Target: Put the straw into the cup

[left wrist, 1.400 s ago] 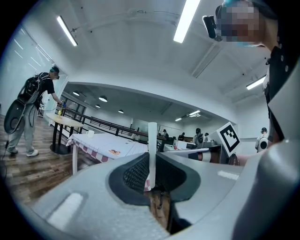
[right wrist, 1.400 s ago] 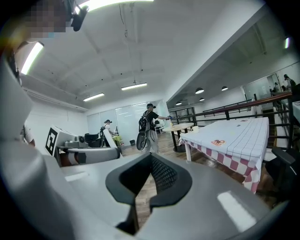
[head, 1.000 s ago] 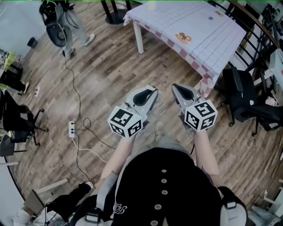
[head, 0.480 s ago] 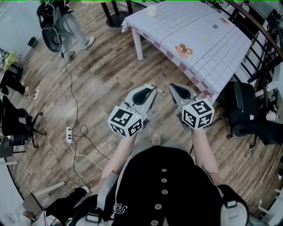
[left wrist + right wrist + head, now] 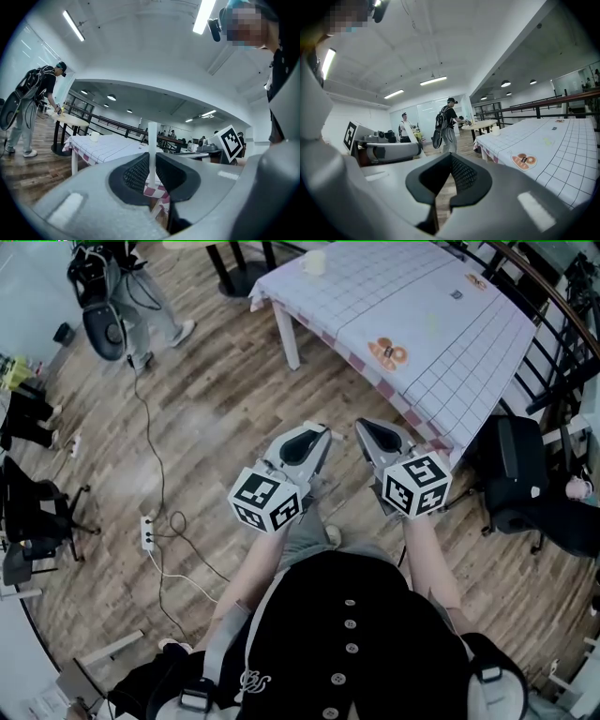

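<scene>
In the left gripper view my left gripper (image 5: 152, 157) is shut on a white straw (image 5: 152, 140), which stands upright between the pads. A small white cup (image 5: 315, 261) stands at the far end of the checked-cloth table (image 5: 441, 324), well ahead of both grippers; this cup (image 5: 94, 136) also shows in the left gripper view and the cup (image 5: 496, 131) in the right one. Held side by side at waist height over the wooden floor, the left gripper (image 5: 314, 432) and right gripper (image 5: 373, 430) point toward the table. My right gripper (image 5: 450, 157) is shut, with nothing in it.
A round doughnut-print mat (image 5: 387, 352) lies near the table's near edge. A person with a backpack (image 5: 122, 287) stands at the far left by a round table. A power strip and cables (image 5: 148, 531) lie on the floor at the left. Black chairs (image 5: 516, 465) stand to the right.
The table and cup have drawn closer and slid left in the head view. Both grippers were carried forward together, still side by side, their jaws unchanged.
</scene>
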`<move>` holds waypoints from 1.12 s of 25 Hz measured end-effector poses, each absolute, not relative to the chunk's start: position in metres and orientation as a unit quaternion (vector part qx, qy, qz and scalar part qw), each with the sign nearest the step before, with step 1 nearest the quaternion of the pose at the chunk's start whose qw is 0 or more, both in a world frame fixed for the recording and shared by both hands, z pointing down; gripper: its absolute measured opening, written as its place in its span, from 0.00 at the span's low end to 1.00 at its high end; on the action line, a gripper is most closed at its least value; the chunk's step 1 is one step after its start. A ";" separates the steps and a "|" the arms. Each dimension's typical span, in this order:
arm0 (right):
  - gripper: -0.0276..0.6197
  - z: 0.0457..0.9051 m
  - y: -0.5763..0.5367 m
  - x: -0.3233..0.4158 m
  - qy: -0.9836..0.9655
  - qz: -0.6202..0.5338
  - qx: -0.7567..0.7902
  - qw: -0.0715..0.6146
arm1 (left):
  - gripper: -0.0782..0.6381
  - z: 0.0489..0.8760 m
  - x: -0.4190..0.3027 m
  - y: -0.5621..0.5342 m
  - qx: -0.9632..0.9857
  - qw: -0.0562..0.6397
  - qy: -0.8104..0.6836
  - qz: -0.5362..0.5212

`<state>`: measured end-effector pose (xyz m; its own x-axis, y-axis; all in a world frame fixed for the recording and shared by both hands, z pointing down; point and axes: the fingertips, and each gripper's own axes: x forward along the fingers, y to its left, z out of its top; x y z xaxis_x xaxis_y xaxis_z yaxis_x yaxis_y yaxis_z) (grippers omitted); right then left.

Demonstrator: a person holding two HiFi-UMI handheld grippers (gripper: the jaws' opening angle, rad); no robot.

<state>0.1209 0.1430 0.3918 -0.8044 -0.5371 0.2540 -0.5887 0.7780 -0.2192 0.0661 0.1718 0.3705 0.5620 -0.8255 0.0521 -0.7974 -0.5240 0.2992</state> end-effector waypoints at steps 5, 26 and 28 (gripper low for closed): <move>0.04 0.386 0.108 0.108 -0.936 0.137 0.316 0.074 | 0.17 0.381 0.054 0.138 0.875 0.157 -0.453 -0.057; 0.04 0.382 -0.091 0.015 -0.908 0.141 0.391 0.051 | 0.16 0.365 -0.039 -0.084 0.910 0.150 -0.384 -0.051; 0.04 0.383 -0.108 0.008 -0.905 0.141 0.399 0.050 | 0.17 0.366 -0.048 -0.103 0.912 0.151 -0.378 -0.051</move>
<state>0.0080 -0.1076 0.3828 -0.6769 -0.7075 0.2030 -0.7358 0.6423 -0.2146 -0.0480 -0.1028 0.3661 0.7084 -0.7055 0.0207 -0.6747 -0.6683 0.3133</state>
